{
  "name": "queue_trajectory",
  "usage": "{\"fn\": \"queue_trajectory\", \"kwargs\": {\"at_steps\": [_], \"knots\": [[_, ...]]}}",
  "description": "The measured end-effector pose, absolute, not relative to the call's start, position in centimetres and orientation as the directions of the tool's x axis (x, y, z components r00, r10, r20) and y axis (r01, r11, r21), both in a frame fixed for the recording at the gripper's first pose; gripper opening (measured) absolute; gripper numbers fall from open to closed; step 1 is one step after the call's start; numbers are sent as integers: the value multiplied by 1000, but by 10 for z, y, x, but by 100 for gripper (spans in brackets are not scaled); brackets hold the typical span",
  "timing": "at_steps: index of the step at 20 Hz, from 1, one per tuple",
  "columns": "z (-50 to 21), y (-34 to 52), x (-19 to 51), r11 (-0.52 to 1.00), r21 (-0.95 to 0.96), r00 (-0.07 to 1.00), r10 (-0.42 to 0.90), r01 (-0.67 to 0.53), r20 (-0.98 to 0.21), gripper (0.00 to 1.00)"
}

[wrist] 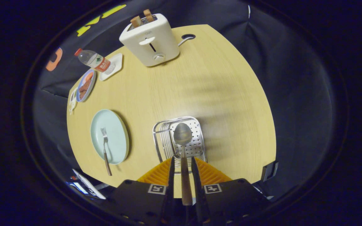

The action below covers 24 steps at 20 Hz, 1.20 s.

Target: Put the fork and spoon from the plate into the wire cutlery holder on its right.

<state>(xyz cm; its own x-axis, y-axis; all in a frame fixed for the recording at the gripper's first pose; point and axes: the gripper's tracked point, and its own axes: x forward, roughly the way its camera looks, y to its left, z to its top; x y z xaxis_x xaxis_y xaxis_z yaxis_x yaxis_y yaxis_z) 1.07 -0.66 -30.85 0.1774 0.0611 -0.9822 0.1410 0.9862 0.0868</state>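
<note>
I have the spoon [183, 147] pinched by its wooden handle in my hand-held gripper [183, 164], both fingers closed snug on it, so the bowl sticks out ahead where I can steer it. Its long axis runs straight along the fingers, bowl pointing away from me toward the far edge of the bench [218, 78], handle back toward my hand. The bowl hangs over the holder [162, 135], which sits near the bench's near edge; I'd judge I'm lining it up for the drop. The fork [105, 147] lies on the plate [113, 125] beside the holder, tines toward the far edge, handle poking over the plate's near rim, so it should be easy to grab.
</note>
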Motion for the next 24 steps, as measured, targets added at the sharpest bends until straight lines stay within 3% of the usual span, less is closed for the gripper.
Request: {"fn": "queue_trajectory", "kwargs": {"at_steps": [4, 8, 13, 24], "knots": [[-275, 0, 20, 995, 78, 351, 49, 69, -935, 89], [-222, 21, 28, 998, 51, 583, 65, -41, -810, 97], [-172, 73, 18, 991, 10, 744, 110, -137, -660, 97], [-251, 204, -4, 968, -12, 716, 178, -252, -675, 97]]}}
